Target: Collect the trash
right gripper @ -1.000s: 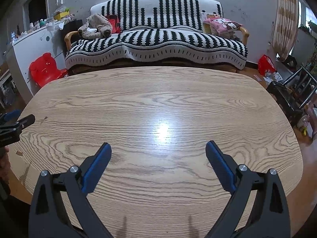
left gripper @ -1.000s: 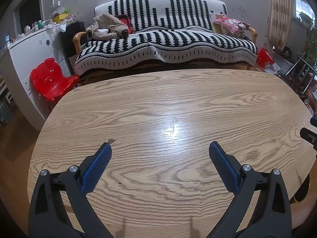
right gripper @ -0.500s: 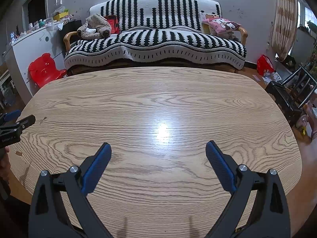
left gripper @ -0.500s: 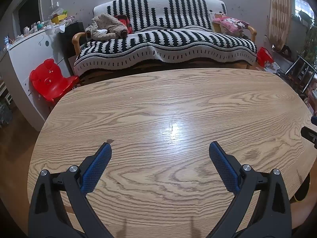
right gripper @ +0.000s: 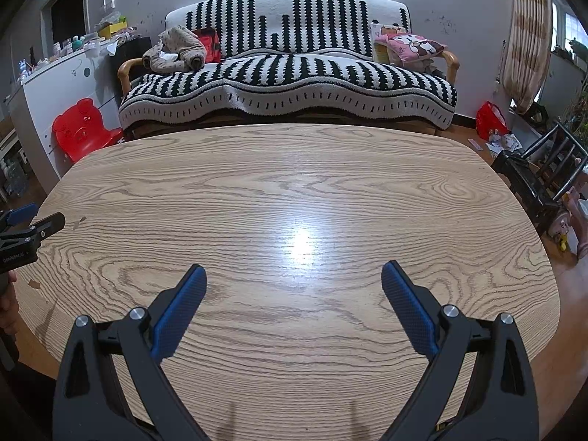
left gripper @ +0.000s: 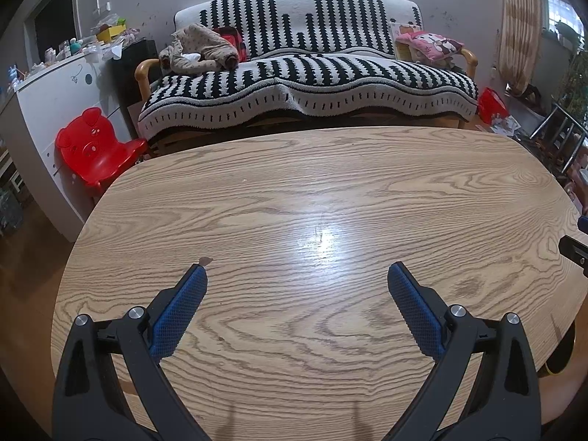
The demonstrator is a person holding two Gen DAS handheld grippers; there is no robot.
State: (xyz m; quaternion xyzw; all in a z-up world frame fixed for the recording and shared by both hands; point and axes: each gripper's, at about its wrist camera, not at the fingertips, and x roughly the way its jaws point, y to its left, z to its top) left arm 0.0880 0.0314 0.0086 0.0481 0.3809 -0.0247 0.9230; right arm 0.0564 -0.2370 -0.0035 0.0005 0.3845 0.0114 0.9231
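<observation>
A: From your left wrist view, your left hand-held gripper [left gripper: 297, 275] hangs over the counter [left gripper: 330, 191] with its blue pads wide apart and nothing between them. The only trash I can find is a tiny brown scrap [left gripper: 205, 260], just past the tip of the left pad.

B: What could go wrong there?

A: It lies flat on the wood, so I'd guess the pads could push it along or close over it and miss.

B: And your right wrist view?

A: Your right hand-held gripper [right gripper: 294, 275] is spread wide too, holding nothing. The same scrap [right gripper: 78, 223] lies near the left edge, just beside the other gripper's tip, and a second chip [right gripper: 35, 283] sits nearer that edge; a careless nudge could knock it to the floor.

B: Any change from a second ago?

A: Hardly any. Both grippers are as wide as before, and the scraps have not moved.
</observation>
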